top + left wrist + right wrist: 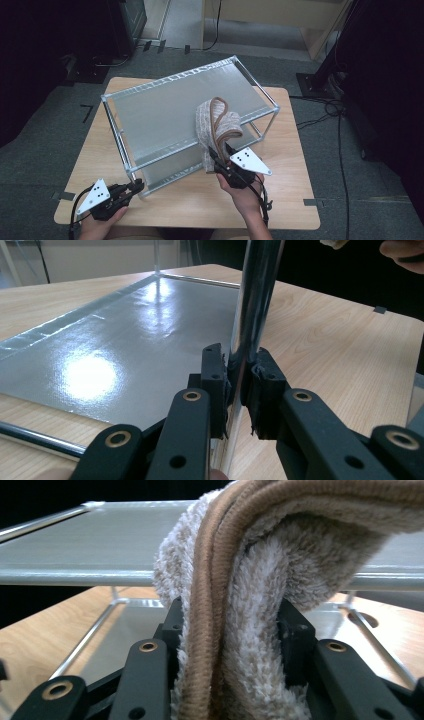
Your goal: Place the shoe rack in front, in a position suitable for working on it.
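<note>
From the high view I see a two-tier shelf rack of thin chrome tubing with silvery grey panels (pixel 165 107) standing on the light wooden table (pixel 290 200), and my left gripper (pixel 134 187) is down at the rack's near left corner, clamped on the upright chrome corner post (pixel 133 176), while my right gripper (pixel 216 159) is at the rack's front edge holding a fluffy beige-and-white slipper with a brown piped rim (pixel 217 125), which stands up out of the jaws and leans over the top panel, with the grey three-cornered plate above my hand. In the left gripper view I look along the black jaws of the left gripper (pixel 239 385), which are clenched tight on the shiny post (pixel 252 310), one pad pressing on each side of it, the glossy lower panel of the rack (pixel 110 350) spreading away to the left and bare table (pixel 340 345) to the right. In the right gripper view the right gripper (pixel 235 630) is grasping the slipper (pixel 260 580), its plush squeezed between the two pads and the brown piping running up the left of the fold, with the rack's upper panel (pixel 95 540) level behind it and the lower rails and table underneath
</note>
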Action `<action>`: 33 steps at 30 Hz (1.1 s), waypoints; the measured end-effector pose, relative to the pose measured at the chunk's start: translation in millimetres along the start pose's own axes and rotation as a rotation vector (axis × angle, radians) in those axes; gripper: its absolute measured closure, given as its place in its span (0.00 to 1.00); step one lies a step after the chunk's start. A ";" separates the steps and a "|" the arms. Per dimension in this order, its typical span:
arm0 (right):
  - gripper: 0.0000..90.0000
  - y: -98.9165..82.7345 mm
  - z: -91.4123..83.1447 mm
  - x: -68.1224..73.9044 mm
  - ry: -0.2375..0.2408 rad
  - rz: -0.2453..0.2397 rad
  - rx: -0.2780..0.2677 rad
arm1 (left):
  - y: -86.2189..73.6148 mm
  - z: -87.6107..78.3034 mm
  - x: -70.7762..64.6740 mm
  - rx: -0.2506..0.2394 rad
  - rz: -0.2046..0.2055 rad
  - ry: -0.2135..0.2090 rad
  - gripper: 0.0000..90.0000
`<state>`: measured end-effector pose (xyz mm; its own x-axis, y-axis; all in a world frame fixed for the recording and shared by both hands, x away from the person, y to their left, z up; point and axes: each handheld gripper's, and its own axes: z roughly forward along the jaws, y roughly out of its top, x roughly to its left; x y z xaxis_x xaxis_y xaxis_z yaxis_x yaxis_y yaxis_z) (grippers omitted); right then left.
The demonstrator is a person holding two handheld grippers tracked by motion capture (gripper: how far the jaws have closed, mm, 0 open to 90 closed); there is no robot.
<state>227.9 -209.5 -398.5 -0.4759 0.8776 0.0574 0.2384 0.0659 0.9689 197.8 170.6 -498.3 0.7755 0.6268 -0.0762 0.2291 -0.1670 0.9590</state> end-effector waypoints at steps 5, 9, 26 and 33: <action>0.66 5.5 5.0 -16.6 -0.054 0.017 0.001 | -0.8 -3.7 -0.5 0.003 0.020 0.004 0.89; 0.66 11.5 7.3 -37.7 -0.127 0.043 0.002 | -1.9 -6.0 0.5 0.003 0.014 0.002 0.89; 0.66 15.0 4.8 -100.8 -0.320 0.174 0.037 | -1.8 -7.1 2.9 0.013 0.003 -0.021 0.89; 0.66 15.2 5.1 -56.1 -0.155 0.133 0.048 | -1.5 -4.3 2.4 0.011 -0.008 -0.024 0.89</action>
<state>262.5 -255.3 -388.2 -0.3026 0.9423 0.1432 0.3327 -0.0364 0.9423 196.7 175.6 -498.8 0.7875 0.6097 -0.0901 0.2415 -0.1708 0.9553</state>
